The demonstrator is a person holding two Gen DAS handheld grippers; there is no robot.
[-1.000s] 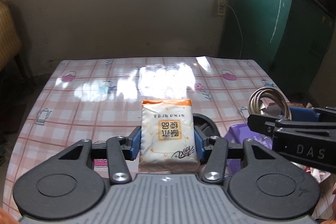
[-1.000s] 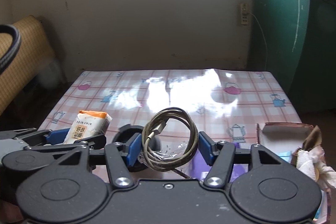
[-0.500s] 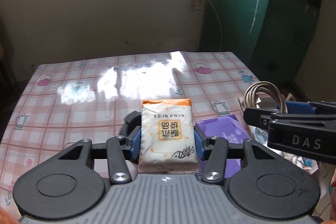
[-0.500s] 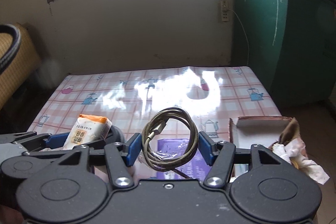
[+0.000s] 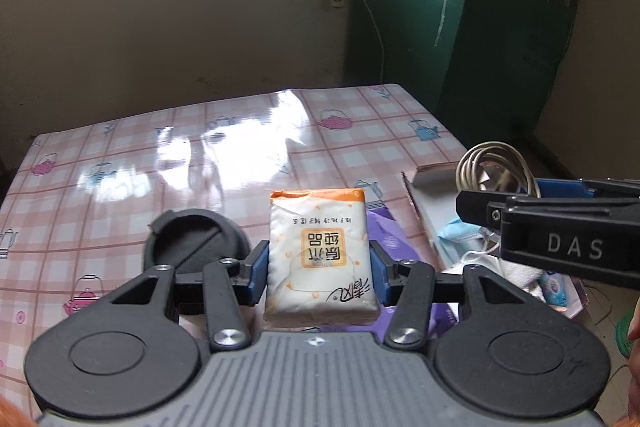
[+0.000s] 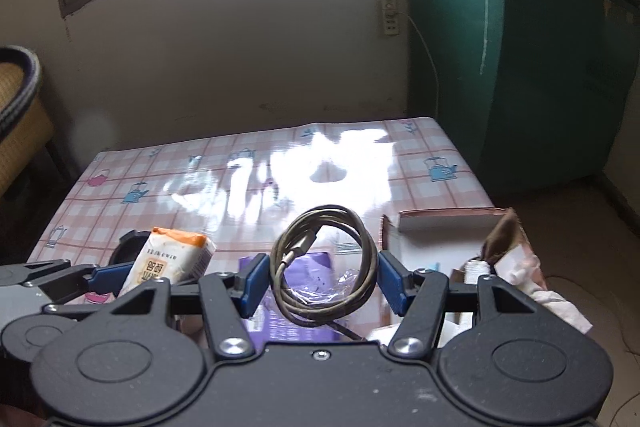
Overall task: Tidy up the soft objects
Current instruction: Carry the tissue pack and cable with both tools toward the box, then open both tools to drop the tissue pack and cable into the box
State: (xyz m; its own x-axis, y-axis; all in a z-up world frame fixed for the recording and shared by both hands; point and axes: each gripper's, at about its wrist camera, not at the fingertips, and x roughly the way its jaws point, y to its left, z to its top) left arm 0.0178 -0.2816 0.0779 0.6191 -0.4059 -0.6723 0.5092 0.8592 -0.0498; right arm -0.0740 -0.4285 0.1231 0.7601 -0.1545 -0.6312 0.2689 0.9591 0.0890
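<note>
Since a second ago both views have swung toward the right edge of the table, so the open cardboard box at that edge, then only a sliver in the left wrist view, now shows its flap and contents. In the left wrist view the left gripper is closed partway on a tissue pack, the blue pads pressing its two long sides and the pack lifted clear of the checked tablecloth; a round black lid lies on the cloth below and left of it, a purple packet just right of it, and the cardboard box sits against the right edge with a blue face mask inside. The right gripper crosses in from the right, a coiled cable standing up from it. In the right wrist view the right gripper stands fairly wide, its pads against the two sides of the coiled cable, held off the table above the purple packet; the cardboard box lies ahead and right, white cloth or paper spilling from it, and the tissue pack shows at left. The step in hand looks like a carry to the box. Next, each gripper would need to come over the opening, lower, and spread its jaws; the cable may spring loose when freed.
</note>
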